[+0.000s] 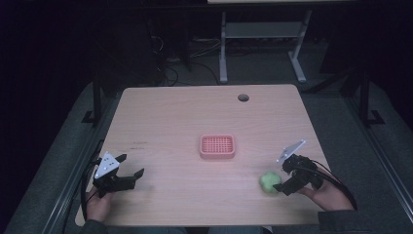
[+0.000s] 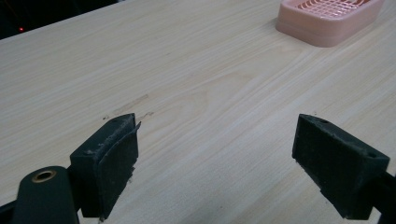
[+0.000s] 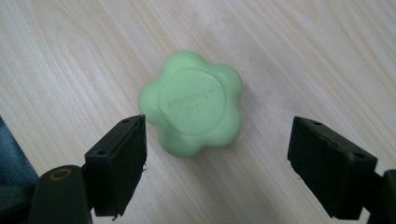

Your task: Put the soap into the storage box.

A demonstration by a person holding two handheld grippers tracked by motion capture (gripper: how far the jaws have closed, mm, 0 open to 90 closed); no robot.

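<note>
A green flower-shaped soap [image 3: 192, 103] lies flat on the table [image 1: 170, 117], near the front-right of the pink soap dish [image 1: 217, 146], as the right hand-held gripper [image 1: 281, 180] closes in, jaws wide and straddling it without contact. Judged the approach-to-grasp step; next, the jaws must advance around the soap and close. The left hand-held gripper [image 1: 132, 165] waits wide open, well left of the dish

Left gripper [image 1: 127, 169] low near the table's left front, jaws spread wide, held by left hand [image 1: 97, 204]. Right gripper [image 1: 282, 180] at right front, jaws wide apart, right hand [image 1: 327, 195] behind.
</note>
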